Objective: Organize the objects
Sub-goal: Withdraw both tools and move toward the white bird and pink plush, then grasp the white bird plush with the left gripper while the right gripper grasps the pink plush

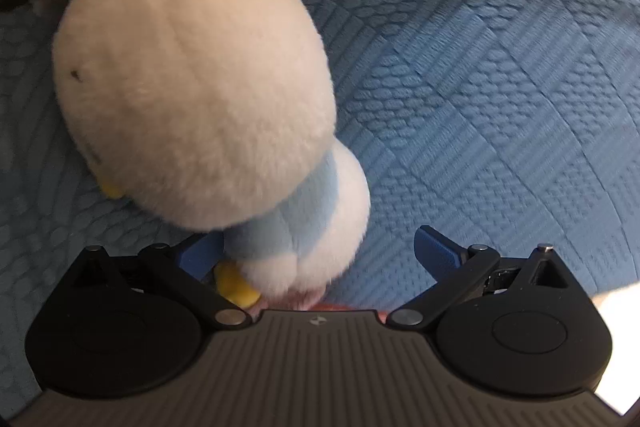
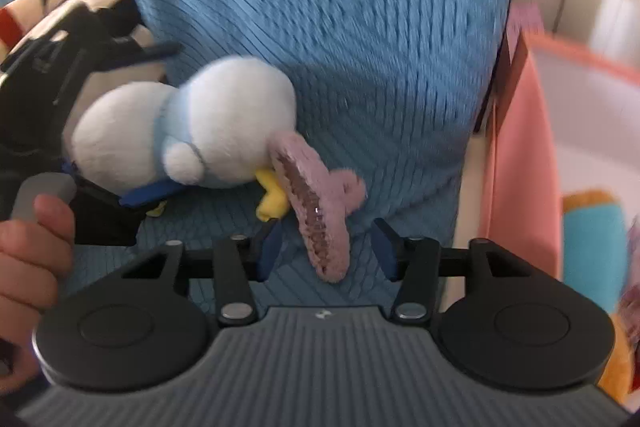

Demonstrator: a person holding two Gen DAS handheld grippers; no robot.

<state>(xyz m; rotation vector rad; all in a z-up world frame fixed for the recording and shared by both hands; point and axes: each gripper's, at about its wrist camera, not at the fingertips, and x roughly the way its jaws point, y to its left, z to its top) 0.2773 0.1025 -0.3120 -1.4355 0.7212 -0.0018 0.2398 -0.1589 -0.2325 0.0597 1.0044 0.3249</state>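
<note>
1. The left gripper [image 1: 320, 255] stood wide open around the plush bird [image 1: 192, 83]; one pad touched its side, the other stood clear.
2. The bird lay on the blue textured cushion [image 1: 480, 87], head away from the gripper.
3. The right gripper [image 2: 326, 247] was partly open, the pink hair claw [image 2: 316, 203] between its pads, neither pressing it.
4. The claw touched the bird's tail end, beside a pink bin [image 2: 520, 155].
</note>
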